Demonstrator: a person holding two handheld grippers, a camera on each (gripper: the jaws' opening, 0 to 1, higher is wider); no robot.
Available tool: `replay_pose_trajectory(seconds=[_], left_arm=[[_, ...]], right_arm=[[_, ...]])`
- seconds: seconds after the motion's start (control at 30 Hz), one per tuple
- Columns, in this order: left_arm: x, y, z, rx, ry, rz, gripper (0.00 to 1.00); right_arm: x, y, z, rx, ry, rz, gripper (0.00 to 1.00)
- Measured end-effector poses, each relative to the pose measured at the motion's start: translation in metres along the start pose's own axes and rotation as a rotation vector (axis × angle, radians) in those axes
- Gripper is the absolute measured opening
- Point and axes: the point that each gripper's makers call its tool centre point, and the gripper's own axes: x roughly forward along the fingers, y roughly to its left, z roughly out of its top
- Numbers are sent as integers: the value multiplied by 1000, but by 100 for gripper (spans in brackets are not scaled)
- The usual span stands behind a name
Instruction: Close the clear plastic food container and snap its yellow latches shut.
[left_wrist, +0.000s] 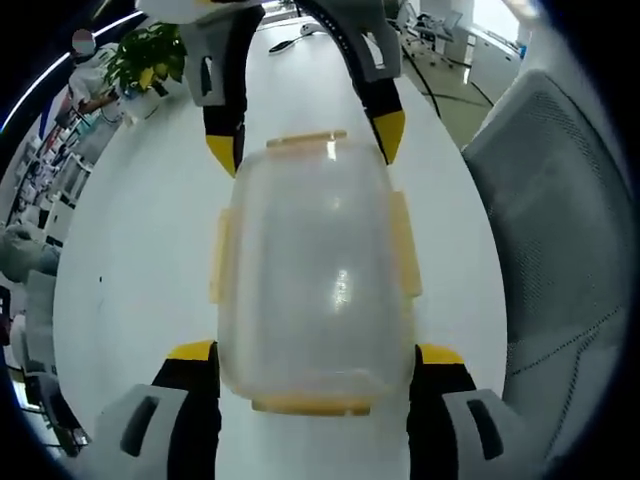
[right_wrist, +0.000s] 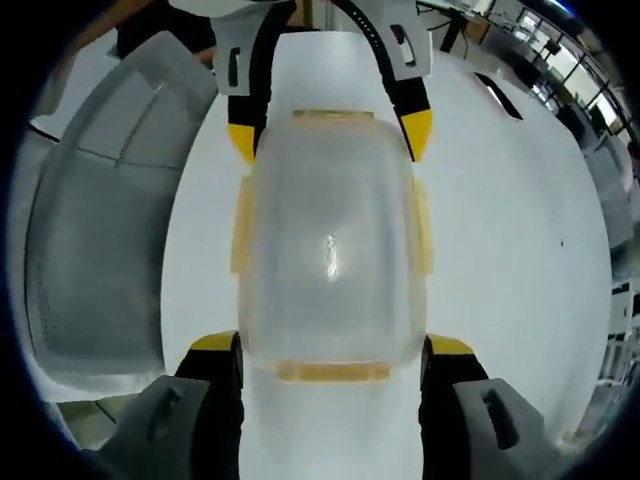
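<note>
A clear plastic food container (left_wrist: 315, 270) with its lid on lies on the white table (left_wrist: 130, 280). Pale yellow latches (left_wrist: 405, 245) line its four sides. My left gripper (left_wrist: 315, 352) is open, its yellow-tipped jaws flanking the container's near end. From the far end my right gripper (left_wrist: 305, 140) reaches in, open, its tips beside the far corners. In the right gripper view the same container (right_wrist: 330, 250) lies between my right gripper (right_wrist: 330, 347) at the near end and the left gripper (right_wrist: 330, 135) at the far end. Whether the tips touch the plastic is unclear.
A grey mesh chair (left_wrist: 560, 250) (right_wrist: 100, 230) stands close along one long table edge. Farther down the table are a potted plant (left_wrist: 150, 55) and small dark items (left_wrist: 290, 42). A person (left_wrist: 85, 75) stands near the plant. Desks fill the background.
</note>
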Motion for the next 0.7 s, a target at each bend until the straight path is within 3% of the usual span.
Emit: replay_pose_trajectory(seconds=[0.3,0.7], left_arm=[[0,7,-3,-3,5,-3,73],[5,40,-10,0,20,-15,74]], right_arm=[[0,-6,3,-1,-11,1,69],[1,-40,7,1,-24,4,69]])
